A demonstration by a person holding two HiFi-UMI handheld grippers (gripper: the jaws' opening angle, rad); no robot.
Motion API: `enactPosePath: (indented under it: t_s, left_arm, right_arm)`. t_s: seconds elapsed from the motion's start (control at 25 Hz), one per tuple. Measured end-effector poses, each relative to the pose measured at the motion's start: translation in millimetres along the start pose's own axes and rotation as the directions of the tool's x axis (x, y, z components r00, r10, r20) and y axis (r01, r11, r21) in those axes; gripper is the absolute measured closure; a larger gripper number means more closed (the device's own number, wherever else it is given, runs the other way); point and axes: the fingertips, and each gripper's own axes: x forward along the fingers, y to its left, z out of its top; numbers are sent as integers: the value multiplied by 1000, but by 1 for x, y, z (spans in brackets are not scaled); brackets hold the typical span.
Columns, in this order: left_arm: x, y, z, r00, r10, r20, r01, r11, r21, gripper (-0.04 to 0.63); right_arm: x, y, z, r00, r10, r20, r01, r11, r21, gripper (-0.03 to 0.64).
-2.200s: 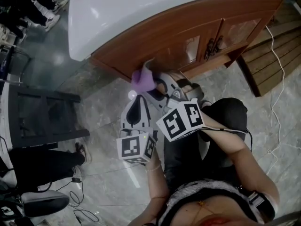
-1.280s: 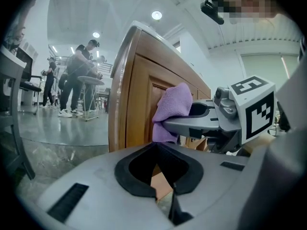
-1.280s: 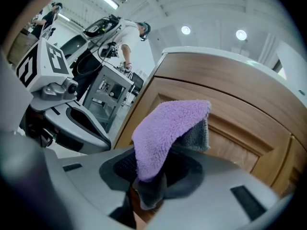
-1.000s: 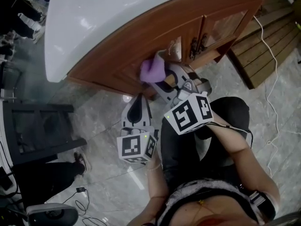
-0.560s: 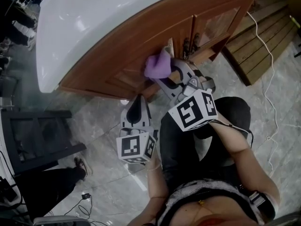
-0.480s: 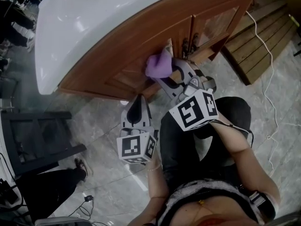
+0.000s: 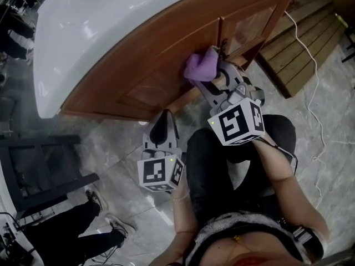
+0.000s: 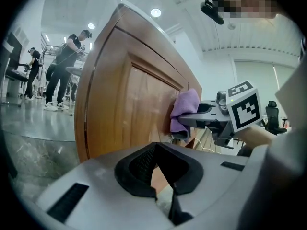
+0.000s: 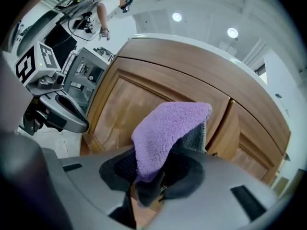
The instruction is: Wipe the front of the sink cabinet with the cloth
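- The right gripper [image 7: 212, 77] had its jaws clamped on a purple cloth [image 7: 201, 66], with a fold of it bunched over the tips.
- The cloth lay against the wooden cabinet [image 7: 145, 71], high on a door and just beside the seam where the two doors met.
- From the left gripper view it looked to be touching the wood, though I could not tell how hard it pressed.
- The left gripper [image 7: 161, 122] hung lower, near the floor [image 7: 119, 148] and apart from the cabinet, with its jaws drawn together on nothing.
- The step in hand seemed to be the wiping stroke itself, across the door front under the white sink top [image 7: 94, 21].
- To do it well, I judged the cloth wanted to stay flat on the wood under even pressure, so that the soft pile and not the hard jaws met the finish.
- Long passes that overlapped and followed the grain would likely leave fewer missed strips than short dabs.
- The handles [image 7: 224, 44] stood just beside the cloth, so a snag there could tug it loose from the grip; slowing at the seam seemed wise.
- The recessed edges of the panel probably needed a folded corner worked along them.
- The door beyond the seam looked to me like ground that needed covering too.
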Motion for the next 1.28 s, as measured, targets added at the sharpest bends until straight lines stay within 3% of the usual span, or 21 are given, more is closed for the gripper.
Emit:
enactPosePath:
  t_s: [0.88, 1.04, 1.28]
  left_arm:
    - [-8, 10, -7, 999, 33, 1, -33, 999, -11, 595]
    - [-13, 14, -13, 999, 54, -9, -54, 998, -19, 595]
    - [-30, 30, -15, 992, 127, -6, -127, 992, -18, 595]
  right_arm:
    - [-2, 2, -2, 1000, 7, -4, -7, 1000, 5, 453]
    - [-6, 28, 15, 994, 102, 26, -102, 995, 3, 453]
    - [6, 94, 27, 962, 259, 85, -259, 966, -20, 453]
